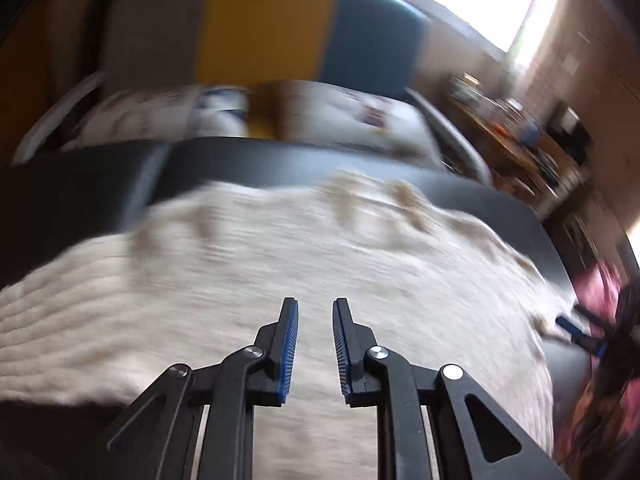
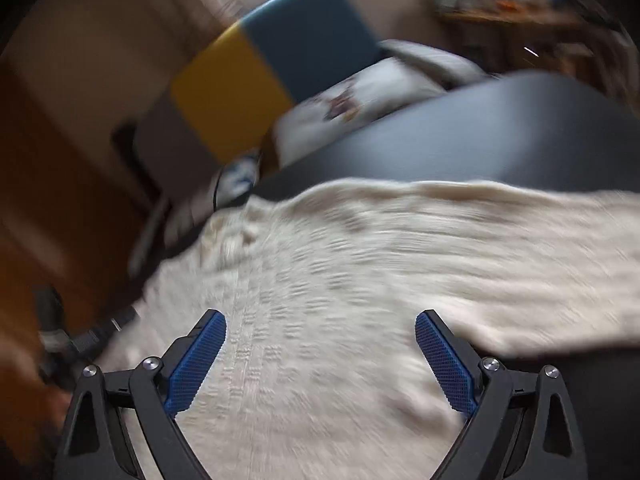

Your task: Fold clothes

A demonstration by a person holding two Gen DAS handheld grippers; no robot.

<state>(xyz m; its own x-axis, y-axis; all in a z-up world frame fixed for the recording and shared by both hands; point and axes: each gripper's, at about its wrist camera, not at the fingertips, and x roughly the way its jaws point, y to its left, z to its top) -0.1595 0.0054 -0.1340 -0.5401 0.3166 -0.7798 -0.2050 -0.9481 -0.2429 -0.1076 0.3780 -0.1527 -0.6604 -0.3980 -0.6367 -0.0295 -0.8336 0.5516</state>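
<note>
A cream knitted garment (image 1: pixel 280 260) lies spread over a black table (image 1: pixel 80 188), its surface blurred in both views. My left gripper (image 1: pixel 315 301) hovers over the middle of the knit. It is open by a narrow gap, and nothing sits between its blue pads. In the right wrist view the same garment (image 2: pixel 360 260) covers the near part of the table (image 2: pixel 480 132). My right gripper (image 2: pixel 321 314) stands wide open above the garment and holds nothing. At the garment's right edge in the left wrist view, a blue-padded fingertip (image 1: pixel 570 326) of another gripper shows.
Behind the table is a bed with white bedding (image 1: pixel 352 116) and a headboard (image 1: pixel 264 24) in grey, yellow and blue panels. A cluttered wooden desk (image 1: pixel 520 136) stands at the right. Pink fabric (image 1: pixel 600 292) lies past the table's right edge.
</note>
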